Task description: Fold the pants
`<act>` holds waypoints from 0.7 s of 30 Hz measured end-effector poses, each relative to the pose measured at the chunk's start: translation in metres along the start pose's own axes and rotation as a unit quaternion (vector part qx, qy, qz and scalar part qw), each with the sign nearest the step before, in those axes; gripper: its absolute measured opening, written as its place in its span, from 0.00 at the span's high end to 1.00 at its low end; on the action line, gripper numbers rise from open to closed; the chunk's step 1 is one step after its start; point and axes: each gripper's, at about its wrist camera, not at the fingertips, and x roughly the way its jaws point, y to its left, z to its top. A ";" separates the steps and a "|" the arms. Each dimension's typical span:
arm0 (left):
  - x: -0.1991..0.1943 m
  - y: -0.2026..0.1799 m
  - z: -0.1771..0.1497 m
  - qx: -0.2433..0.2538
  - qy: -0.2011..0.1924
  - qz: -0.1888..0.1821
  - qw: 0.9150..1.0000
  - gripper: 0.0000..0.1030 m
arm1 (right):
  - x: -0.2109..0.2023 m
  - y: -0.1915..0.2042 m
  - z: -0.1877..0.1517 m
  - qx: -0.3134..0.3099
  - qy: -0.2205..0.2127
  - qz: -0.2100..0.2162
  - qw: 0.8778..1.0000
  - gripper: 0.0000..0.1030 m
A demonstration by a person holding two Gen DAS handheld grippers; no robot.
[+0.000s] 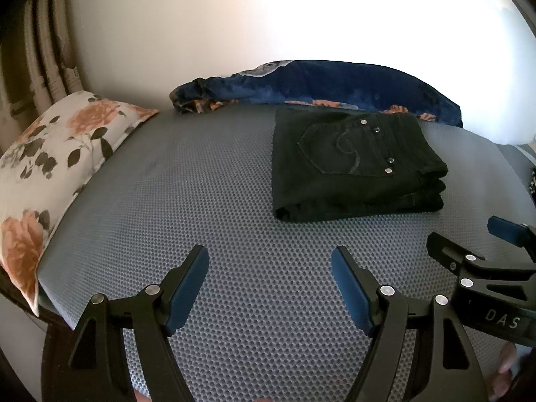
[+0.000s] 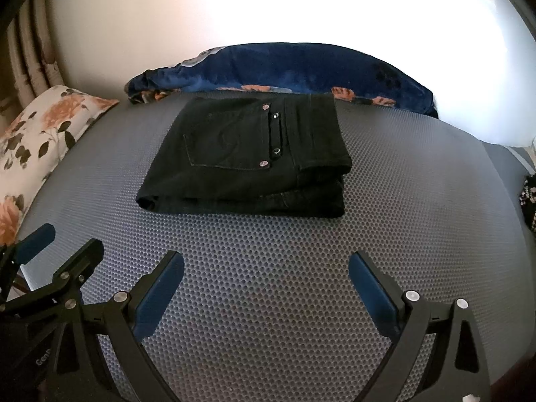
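The black pants (image 1: 355, 167) lie folded in a compact stack on the grey dotted mat (image 1: 217, 207), back pocket with silver rivets on top. They also show in the right wrist view (image 2: 248, 160), on the mat (image 2: 268, 268). My left gripper (image 1: 269, 261) is open and empty, held over the mat in front of and left of the pants. My right gripper (image 2: 266, 268) is open and empty, held over the mat in front of the pants. The right gripper also shows at the right edge of the left wrist view (image 1: 469, 244); the left gripper shows at the left edge of the right wrist view (image 2: 63, 238).
A floral pillow (image 1: 50, 167) lies along the mat's left side. A dark blue flowered blanket (image 1: 335, 83) is bunched behind the pants against the wall. A black-and-white patterned item (image 2: 529, 201) sits at the far right edge.
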 end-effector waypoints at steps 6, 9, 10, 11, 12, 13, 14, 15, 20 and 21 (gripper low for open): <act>0.002 0.000 -0.001 0.003 0.002 0.000 1.000 0.26 | 0.001 0.001 0.000 -0.001 0.002 -0.002 1.000 0.05; 0.003 0.000 -0.001 0.003 0.003 0.000 1.000 0.26 | 0.002 0.002 0.000 -0.003 0.006 0.001 1.000 0.05; 0.003 0.000 -0.001 0.003 0.003 0.000 1.000 0.26 | 0.003 0.002 0.000 -0.003 0.006 0.001 1.000 0.05; 0.003 0.000 -0.002 0.003 0.003 0.001 1.000 0.26 | 0.003 0.002 0.000 -0.003 0.006 0.000 1.000 0.05; 0.004 -0.001 -0.001 0.004 0.002 0.001 1.000 0.26 | 0.003 0.002 0.000 -0.003 0.007 0.001 1.000 0.05; 0.004 -0.001 -0.001 0.005 0.002 0.001 1.000 0.26 | 0.004 0.002 0.000 -0.003 0.007 0.001 1.000 0.05; 0.004 -0.001 -0.001 0.005 0.002 0.002 1.000 0.26 | 0.004 0.002 0.000 -0.003 0.007 0.001 1.000 0.05; 0.005 -0.001 -0.001 0.005 0.002 0.002 1.000 0.26 | 0.004 0.002 0.000 -0.003 0.007 -0.001 1.000 0.05; 0.006 -0.002 -0.001 0.009 0.002 0.004 1.000 0.26 | 0.005 0.001 0.000 0.000 0.009 -0.001 1.000 0.05; 0.006 -0.002 -0.001 0.009 0.002 0.004 1.000 0.26 | 0.005 0.000 0.000 0.003 0.010 -0.001 1.000 0.05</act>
